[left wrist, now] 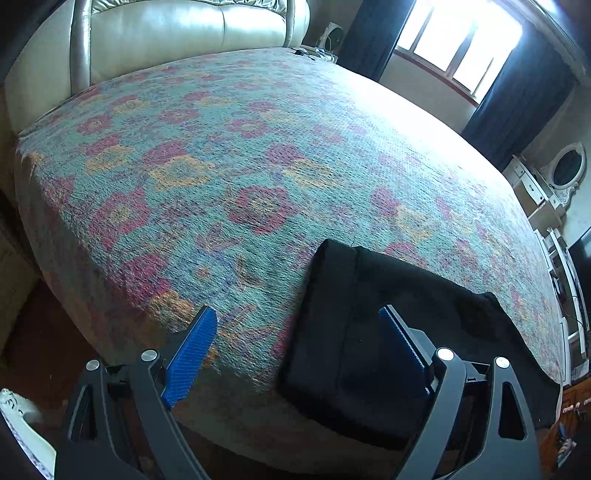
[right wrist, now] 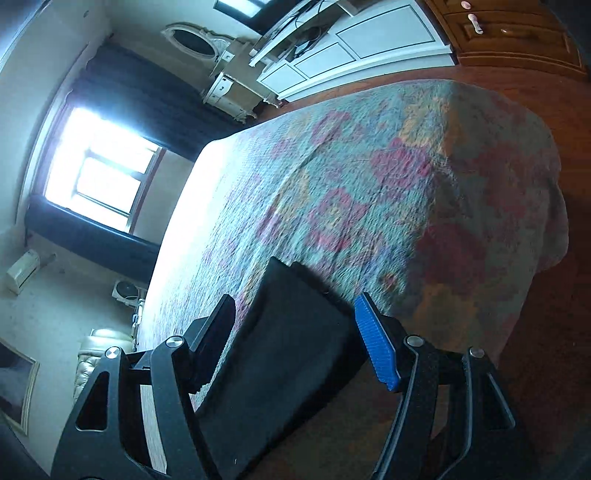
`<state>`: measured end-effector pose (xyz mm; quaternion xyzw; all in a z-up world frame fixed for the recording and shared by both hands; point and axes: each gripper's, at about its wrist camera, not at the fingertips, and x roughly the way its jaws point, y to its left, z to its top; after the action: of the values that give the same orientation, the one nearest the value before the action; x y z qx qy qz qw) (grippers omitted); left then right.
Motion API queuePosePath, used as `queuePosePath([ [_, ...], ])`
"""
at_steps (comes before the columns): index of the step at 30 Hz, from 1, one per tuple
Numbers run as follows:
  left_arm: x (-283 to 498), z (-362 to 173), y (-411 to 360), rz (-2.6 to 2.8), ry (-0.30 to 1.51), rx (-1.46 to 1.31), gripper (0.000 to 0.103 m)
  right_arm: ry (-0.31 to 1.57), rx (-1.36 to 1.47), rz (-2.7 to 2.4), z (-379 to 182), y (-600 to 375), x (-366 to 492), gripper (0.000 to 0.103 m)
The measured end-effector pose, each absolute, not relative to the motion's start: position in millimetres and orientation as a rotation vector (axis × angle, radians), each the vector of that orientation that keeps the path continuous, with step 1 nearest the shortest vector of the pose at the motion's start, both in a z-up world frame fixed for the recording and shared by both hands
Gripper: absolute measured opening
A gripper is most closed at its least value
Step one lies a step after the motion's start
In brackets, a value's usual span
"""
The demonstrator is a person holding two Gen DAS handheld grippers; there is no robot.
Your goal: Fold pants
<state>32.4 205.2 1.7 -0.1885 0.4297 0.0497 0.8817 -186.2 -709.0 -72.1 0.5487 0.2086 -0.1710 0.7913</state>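
Note:
The black pants (left wrist: 388, 325) lie folded in a flat rectangle at the near edge of the bed, hanging a little over the side. My left gripper (left wrist: 299, 350) is open above the pants' left edge, its right pad over the cloth, and holds nothing. In the right wrist view the pants (right wrist: 288, 350) show as a dark folded slab between the fingers. My right gripper (right wrist: 295, 339) is open around them, without closing on them. That view is rolled sideways.
The bed is covered by a floral quilt (left wrist: 258, 166) in teal, pink and orange. A cream leather headboard (left wrist: 184, 33) stands at the far end. A bright window (left wrist: 454, 44) with dark curtains is at the right. White cabinets (right wrist: 362, 40) and wooden floor (right wrist: 554, 332) flank the bed.

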Motion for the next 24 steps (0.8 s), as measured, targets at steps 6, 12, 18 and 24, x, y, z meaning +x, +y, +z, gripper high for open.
queuePosePath([
  [6, 33, -2, 213, 0.13, 0.914, -0.409, 0.087, 0.525, 1.138, -0.363, -102, -718, -160, 0.067],
  [12, 34, -7, 219, 0.152, 0.931, -0.412, 0.087, 0.496, 1.072, -0.274, -96, -723, -140, 0.077],
  [18, 35, -17, 228, 0.156, 0.972, -0.469, 0.087, 0.686, 1.076, -0.157, -114, -722, -116, 0.078],
  [24, 38, -22, 223, 0.148, 0.998, -0.441, 0.087, 0.799, 1.042, 0.003, -109, -700, -111, 0.048],
])
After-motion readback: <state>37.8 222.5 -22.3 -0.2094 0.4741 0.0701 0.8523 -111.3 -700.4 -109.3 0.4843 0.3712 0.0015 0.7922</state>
